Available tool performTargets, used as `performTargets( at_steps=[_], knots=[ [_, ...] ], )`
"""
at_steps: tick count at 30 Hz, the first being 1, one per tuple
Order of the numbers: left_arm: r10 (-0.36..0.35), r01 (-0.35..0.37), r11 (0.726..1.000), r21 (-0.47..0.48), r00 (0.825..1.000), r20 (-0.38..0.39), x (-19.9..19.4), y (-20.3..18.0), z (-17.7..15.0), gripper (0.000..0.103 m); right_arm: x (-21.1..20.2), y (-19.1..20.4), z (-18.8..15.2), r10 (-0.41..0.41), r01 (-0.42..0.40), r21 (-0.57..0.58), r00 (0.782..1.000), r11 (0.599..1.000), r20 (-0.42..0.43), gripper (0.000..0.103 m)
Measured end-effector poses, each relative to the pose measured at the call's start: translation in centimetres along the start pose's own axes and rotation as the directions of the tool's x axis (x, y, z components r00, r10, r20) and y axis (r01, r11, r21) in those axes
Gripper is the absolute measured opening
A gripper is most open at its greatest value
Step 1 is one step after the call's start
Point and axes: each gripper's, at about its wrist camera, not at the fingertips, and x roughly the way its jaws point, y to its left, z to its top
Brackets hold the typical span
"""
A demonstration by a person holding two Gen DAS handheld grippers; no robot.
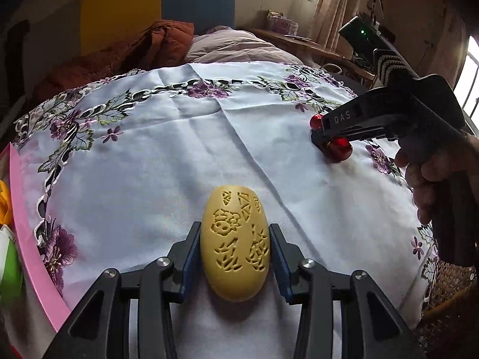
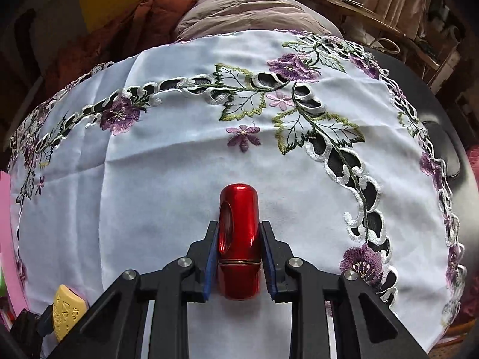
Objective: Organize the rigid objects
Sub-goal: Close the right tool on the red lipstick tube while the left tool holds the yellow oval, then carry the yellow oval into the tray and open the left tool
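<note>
A yellow oval piece [image 1: 235, 245] with carved flower patterns sits between the blue pads of my left gripper [image 1: 235, 230], which is shut on its two sides just above the white cloth. It shows again at the lower left of the right wrist view as the yellow oval piece [image 2: 67, 311]. A glossy red capsule-shaped object [image 2: 238, 209] with a hole in its side lies lengthwise between the pads of my right gripper [image 2: 239, 227], and both pads touch it. In the left wrist view the right gripper [image 1: 321, 137] pins the red object [image 1: 339, 145] down on the cloth at the far right.
A white tablecloth [image 1: 149, 149] with purple embroidered flowers covers the round table. A pink tray edge [image 1: 27, 224] with yellow, white and green items lies at the left. A person's hand [image 1: 434, 173] holds the right gripper's handle. Bedding and a brown jacket [image 1: 167, 42] lie behind.
</note>
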Motion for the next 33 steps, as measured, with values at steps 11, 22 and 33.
performTargets(
  at_steps=[11,22,33],
  knots=[
    [-0.010,0.010,1.000,0.005,1.000,-0.007,0.1,0.1,0.1,0.043,-0.1,0.9,-0.2,-0.039,0.041,-0.072,0.999,0.997,0.022,0.027],
    [-0.053,0.057,0.993,-0.098,0.997,0.049,-5.3,1.6,-0.3,0.043,-0.1,1.4,-0.2,-0.075,0.081,-0.131,0.996,0.988,0.049,0.026],
    [0.195,-0.146,0.943,-0.299,0.971,0.141,-14.5,9.7,-2.0,0.043,-0.3,2.0,-0.5,-0.095,0.104,-0.163,0.993,0.981,0.065,0.026]
  ],
)
